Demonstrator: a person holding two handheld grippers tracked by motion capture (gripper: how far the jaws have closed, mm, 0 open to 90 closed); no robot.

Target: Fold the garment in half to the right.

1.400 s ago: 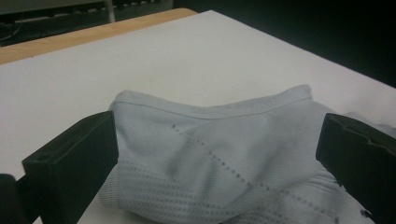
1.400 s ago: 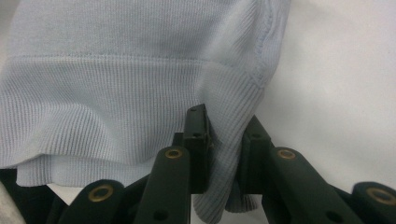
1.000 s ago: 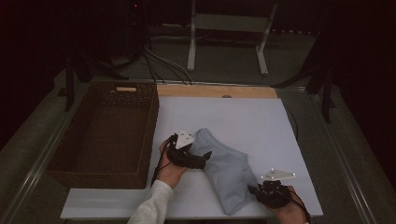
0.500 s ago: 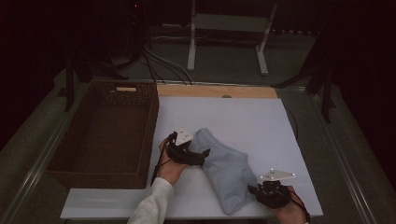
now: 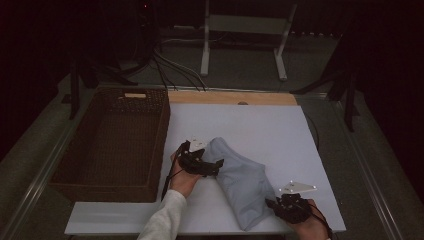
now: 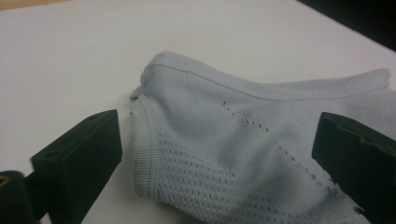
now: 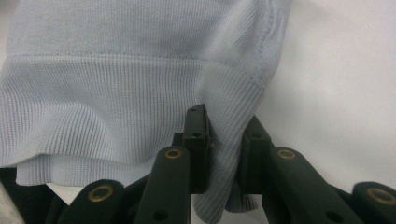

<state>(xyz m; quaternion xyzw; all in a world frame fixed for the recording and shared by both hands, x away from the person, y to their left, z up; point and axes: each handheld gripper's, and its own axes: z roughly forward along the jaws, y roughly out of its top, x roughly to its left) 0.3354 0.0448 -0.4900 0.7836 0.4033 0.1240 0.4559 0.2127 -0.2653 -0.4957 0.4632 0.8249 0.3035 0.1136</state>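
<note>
I see the pale blue garment (image 5: 239,185) lying on the white table (image 5: 260,125), a little right of the frame's center, with its long axis running from upper left to lower right. My right gripper (image 5: 280,206) pinches the ribbed hem at the lower right end. My left gripper (image 5: 212,165) is at the upper left end, jaws spread wide with the cloth between them, not yet pressing. So the left one must close next, I think.
</note>
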